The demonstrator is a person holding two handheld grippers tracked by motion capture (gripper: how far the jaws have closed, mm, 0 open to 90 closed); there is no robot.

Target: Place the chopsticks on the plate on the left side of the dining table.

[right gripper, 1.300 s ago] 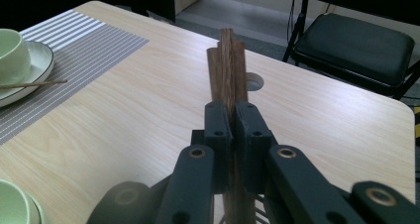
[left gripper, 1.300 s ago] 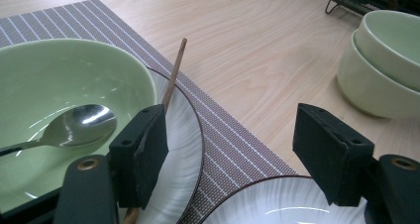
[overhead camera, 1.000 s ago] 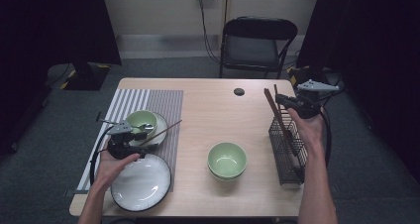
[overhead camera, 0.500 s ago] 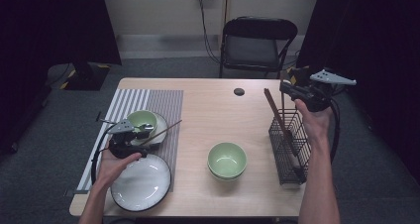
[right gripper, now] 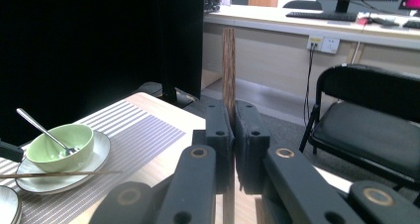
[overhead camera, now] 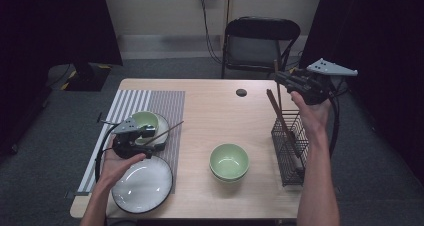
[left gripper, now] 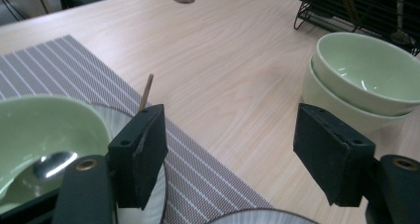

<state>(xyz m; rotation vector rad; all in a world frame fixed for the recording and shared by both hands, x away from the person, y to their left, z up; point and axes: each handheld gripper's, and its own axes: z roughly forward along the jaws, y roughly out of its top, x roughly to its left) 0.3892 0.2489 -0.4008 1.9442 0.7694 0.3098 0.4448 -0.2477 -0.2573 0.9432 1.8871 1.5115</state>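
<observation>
My right gripper [overhead camera: 292, 82] is held above the far end of the black wire rack [overhead camera: 291, 147], shut on a brown chopstick [overhead camera: 276, 71] that stands upright between its jaws. In the right gripper view the chopstick [right gripper: 229, 60] rises above the closed gripper [right gripper: 233, 130]. A second chopstick [overhead camera: 278, 116] leans in the rack. My left gripper [overhead camera: 136, 135] rests open beside the green bowl [overhead camera: 145, 121] on a small plate; its open jaws [left gripper: 235, 149] hold nothing. A chopstick [overhead camera: 167, 131] lies across that plate.
A striped placemat [overhead camera: 162, 103] carries the small plate and a large white plate [overhead camera: 142, 183]. Two stacked green bowls [overhead camera: 229, 161] sit mid-table. A spoon [right gripper: 42, 130] stands in the left bowl. A black disc [overhead camera: 241, 92] lies near the far edge, a chair [overhead camera: 260, 41] behind.
My right gripper has risen and drifted slightly away from the person, carrying the chopstick higher above the rack. The left gripper has stayed put.
</observation>
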